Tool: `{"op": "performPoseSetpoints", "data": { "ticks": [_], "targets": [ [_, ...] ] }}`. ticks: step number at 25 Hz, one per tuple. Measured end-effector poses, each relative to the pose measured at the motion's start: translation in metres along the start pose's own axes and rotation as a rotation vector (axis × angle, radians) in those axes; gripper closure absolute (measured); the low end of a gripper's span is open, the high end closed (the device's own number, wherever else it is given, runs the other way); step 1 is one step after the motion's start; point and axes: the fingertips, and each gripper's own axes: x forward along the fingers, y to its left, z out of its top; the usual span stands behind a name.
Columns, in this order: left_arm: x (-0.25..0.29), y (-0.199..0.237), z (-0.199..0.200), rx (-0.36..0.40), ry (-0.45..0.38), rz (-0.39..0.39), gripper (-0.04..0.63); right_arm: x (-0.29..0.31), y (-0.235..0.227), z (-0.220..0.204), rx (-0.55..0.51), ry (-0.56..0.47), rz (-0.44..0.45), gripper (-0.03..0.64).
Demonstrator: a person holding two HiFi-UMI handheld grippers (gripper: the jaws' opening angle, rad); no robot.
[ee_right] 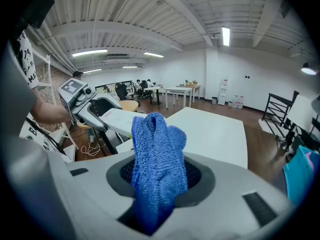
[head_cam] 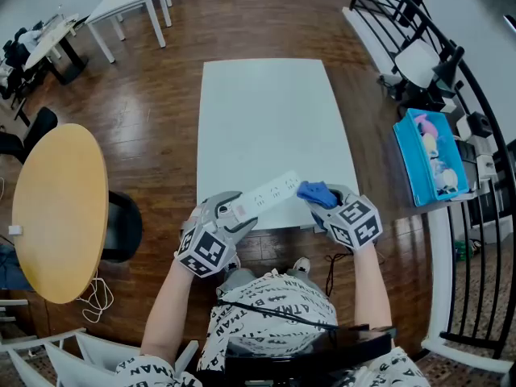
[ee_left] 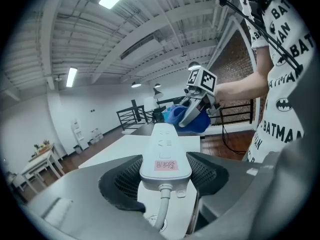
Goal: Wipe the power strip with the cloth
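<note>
Clamps the jaws of the left gripper (ee_left: 165, 176) on the cord end of the white power strip (ee_left: 164, 141), held over the near edge of the white counter (head_cam: 266, 111). Pinches the bunched blue cloth (ee_right: 157, 149) upright in the jaws of the right gripper (ee_right: 159, 179). Holds that cloth at the strip's far end; cannot tell whether touching. Leaves a round yellow table (head_cam: 60, 208) far left and a blue bin (head_cam: 431, 156) right, both apart from the counter.
</note>
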Motion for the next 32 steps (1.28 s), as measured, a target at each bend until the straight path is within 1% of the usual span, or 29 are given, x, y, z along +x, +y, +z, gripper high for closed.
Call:
{"op": "performPoseSetpoints", "data": {
  "ticks": [4, 8, 13, 20, 22, 25, 27, 30, 32],
  "targets": [
    [0.004, 0.004, 0.000, -0.046, 0.001, 0.023, 0.316, 0.005, 0.013, 0.001, 0.003, -0.005, 0.018, 0.474],
    [0.009, 0.005, 0.000, -0.080, -0.002, 0.033, 0.316, 0.018, 0.038, 0.005, -0.008, -0.006, 0.063, 0.474],
    [0.011, 0.010, -0.001, -0.099, -0.002, 0.040, 0.316, 0.032, 0.065, 0.012, -0.031, 0.003, 0.108, 0.474],
    [0.013, 0.017, 0.003, -0.117, -0.014, 0.061, 0.316, 0.042, 0.099, 0.026, -0.054, -0.015, 0.188, 0.474],
    [0.011, 0.019, 0.006, -0.122, -0.026, 0.064, 0.316, 0.043, 0.105, 0.028, -0.048, -0.024, 0.211, 0.474],
    [0.007, 0.020, 0.005, -0.143, -0.037, 0.062, 0.316, 0.044, 0.109, 0.030, -0.012, -0.039, 0.244, 0.474],
    [0.006, 0.016, 0.004, -0.131, -0.028, 0.052, 0.316, 0.045, 0.107, 0.028, -0.007, -0.029, 0.241, 0.475],
    [0.005, 0.008, 0.002, -0.101, -0.017, 0.032, 0.316, 0.043, 0.102, 0.021, -0.026, -0.002, 0.228, 0.474],
    [0.004, 0.005, 0.001, -0.097, -0.020, 0.024, 0.316, 0.042, 0.098, 0.019, -0.022, 0.003, 0.222, 0.474]
  ]
}}
